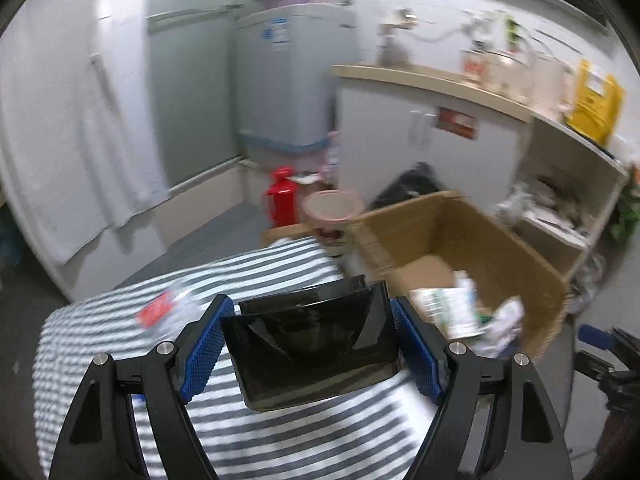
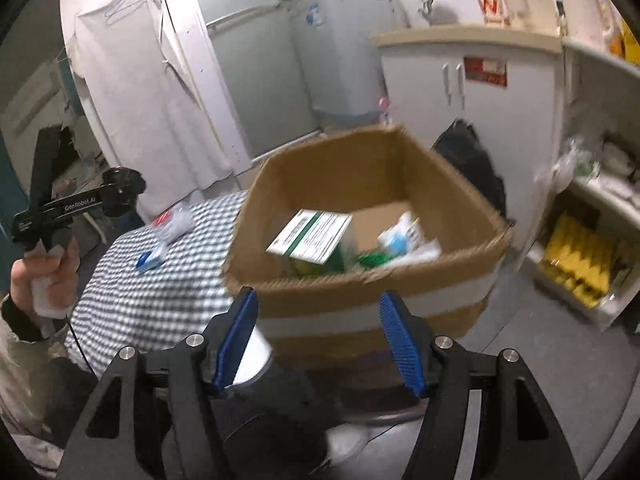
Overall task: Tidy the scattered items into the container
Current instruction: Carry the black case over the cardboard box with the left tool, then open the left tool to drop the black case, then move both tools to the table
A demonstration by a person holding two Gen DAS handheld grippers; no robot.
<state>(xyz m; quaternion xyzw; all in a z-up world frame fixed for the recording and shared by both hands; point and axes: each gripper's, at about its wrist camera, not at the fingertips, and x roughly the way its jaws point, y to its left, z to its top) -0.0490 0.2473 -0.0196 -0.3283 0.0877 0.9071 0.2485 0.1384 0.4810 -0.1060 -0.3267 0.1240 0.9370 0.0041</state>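
My left gripper [image 1: 312, 312] is shut on a glossy black plastic tray [image 1: 312, 348], with a blue pad on either side, and holds it above the striped cloth [image 1: 120, 360]. To its right stands the open cardboard box [image 1: 500, 240] with cartons and packets inside. In the right wrist view my right gripper [image 2: 318, 300] is open and empty, just in front of the box's near wall [image 2: 360, 292]. Inside the box lie a green-and-white carton [image 2: 312, 236] and blue-and-white packets [image 2: 404, 240]. A red-and-white packet [image 2: 172, 220] and a small blue-and-white item [image 2: 150, 260] lie on the cloth.
A red flask [image 1: 282, 196] and a pink-rimmed bin [image 1: 332, 208] stand on the floor behind the table. A white cabinet [image 2: 480, 92], a black bag [image 2: 472, 160] and an open shelf [image 2: 580, 264] lie beyond the box. A hand [image 2: 44, 280] holds the other gripper's handle at left.
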